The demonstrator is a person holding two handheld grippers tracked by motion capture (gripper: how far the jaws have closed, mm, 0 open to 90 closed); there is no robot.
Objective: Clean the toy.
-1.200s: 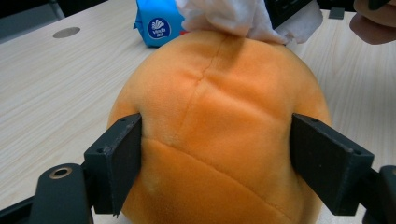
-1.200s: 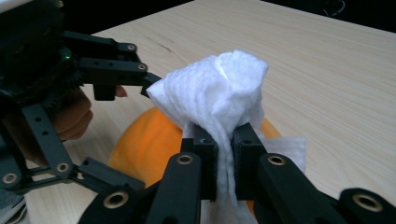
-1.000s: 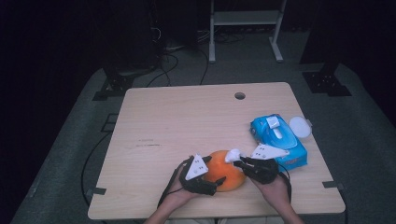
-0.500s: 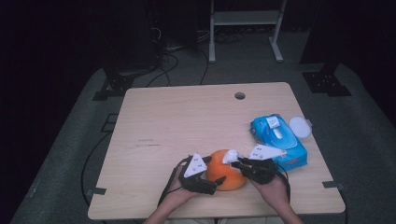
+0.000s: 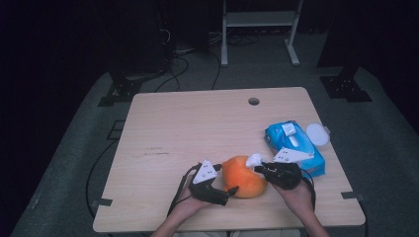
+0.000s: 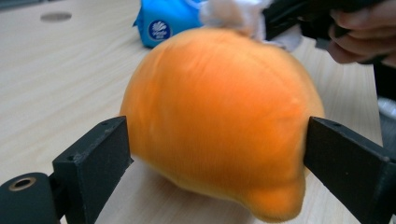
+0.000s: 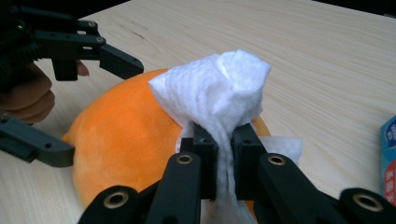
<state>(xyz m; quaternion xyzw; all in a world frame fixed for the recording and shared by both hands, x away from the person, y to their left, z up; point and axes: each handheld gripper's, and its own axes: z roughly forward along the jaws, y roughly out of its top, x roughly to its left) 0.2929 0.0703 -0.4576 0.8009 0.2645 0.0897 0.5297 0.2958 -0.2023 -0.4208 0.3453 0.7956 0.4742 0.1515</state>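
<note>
An orange plush ball lies near the table's front edge. My left gripper reaches in from its left. In the left gripper view its jaws straddle the plush very wide, and both pads touch its sides. These jaws have just been opening, with the plush still between them. My right gripper comes from the right, shut on a bunched white wipe. The wipe rests on the top right of the plush.
A blue pack of wipes lies just right of the hands, with a round white lid beside it. The wooden table has a cable hole near its far edge. Dark floor, cables and stands surround it.
My right gripper has drawn the wipe a little to the right across the top of the plush. The left gripper and the plush stay in place.
</note>
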